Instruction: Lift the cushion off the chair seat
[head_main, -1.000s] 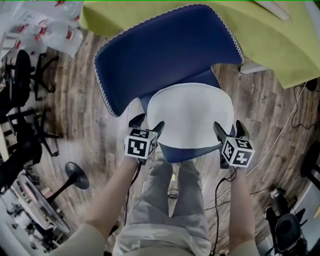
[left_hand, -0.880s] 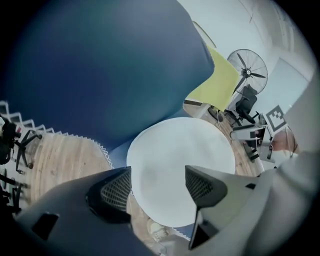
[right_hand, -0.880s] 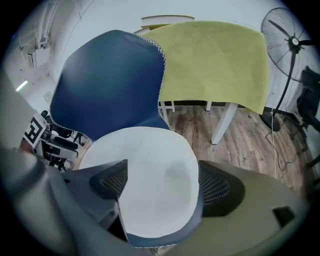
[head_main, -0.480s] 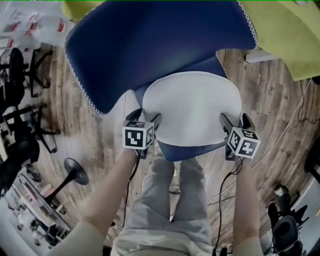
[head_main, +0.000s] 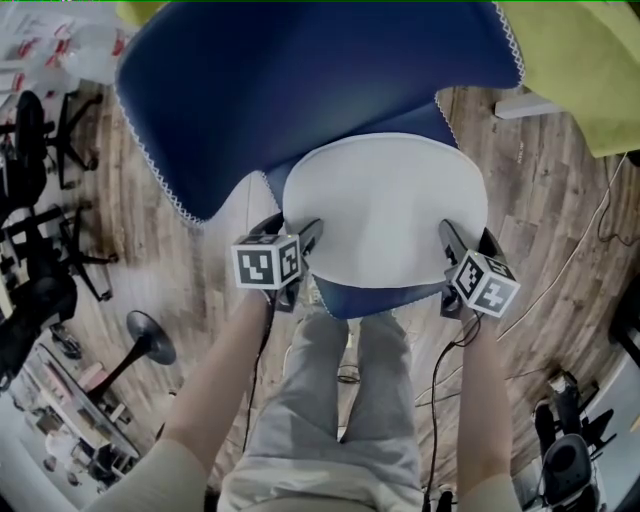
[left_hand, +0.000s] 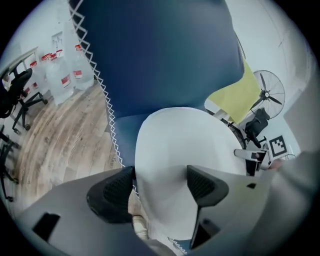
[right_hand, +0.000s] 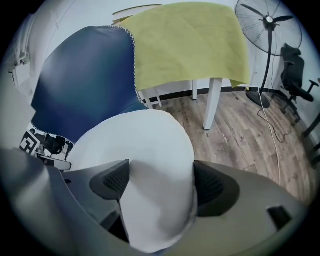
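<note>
A white cushion (head_main: 385, 210) lies on the seat of a chair with a dark blue cover (head_main: 300, 90). My left gripper (head_main: 290, 230) straddles the cushion's left edge. In the left gripper view the cushion (left_hand: 175, 150) fills the gap between the jaws of the left gripper (left_hand: 160, 182), which are opening. My right gripper (head_main: 466, 238) straddles the cushion's right edge. In the right gripper view the cushion (right_hand: 140, 145) sits between the wide-spread jaws of the right gripper (right_hand: 160, 182). I see no squeeze in the cushion at either side.
A table under a yellow cloth (head_main: 570, 60) stands just behind the chair. A standing fan (right_hand: 270, 20) and an office chair (right_hand: 295, 75) are beyond it. Black chairs (head_main: 40, 140), a stand base (head_main: 150, 345) and floor cables (head_main: 590, 240) surround the chair. The person's legs (head_main: 340, 400) stand at its front.
Both grippers came down from in front of the seat onto the cushion's two side edges. The chair now looms larger in the head view.
</note>
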